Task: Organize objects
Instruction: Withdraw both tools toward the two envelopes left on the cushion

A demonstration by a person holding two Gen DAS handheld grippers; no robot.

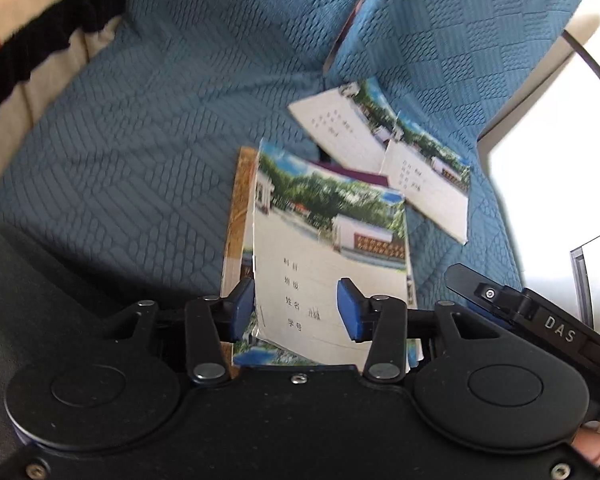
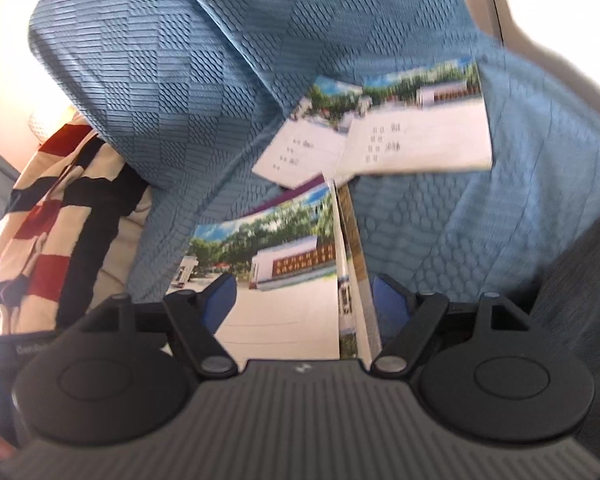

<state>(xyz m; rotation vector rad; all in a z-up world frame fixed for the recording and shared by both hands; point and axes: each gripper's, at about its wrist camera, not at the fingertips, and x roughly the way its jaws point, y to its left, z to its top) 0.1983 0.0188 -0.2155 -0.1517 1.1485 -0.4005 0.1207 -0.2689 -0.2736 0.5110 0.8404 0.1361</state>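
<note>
On the left a striped blanket lies beside the blue sofa cover. My left claw is let go, its blue pads wide of the stack of notebooks lying on the cover under it. Past the stack, two more notebooks lie overlapping. My right claw is let go too, open above the same stack.

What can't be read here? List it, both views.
- Stack: left view, lower books covered by the top one, so no count.
- Stack's near edge: both views, cut off by the gripper bodies.
- Two far notebooks: right view, handwriting blurred.
- Striped cloth: left view, cut by the frame edge.
</note>
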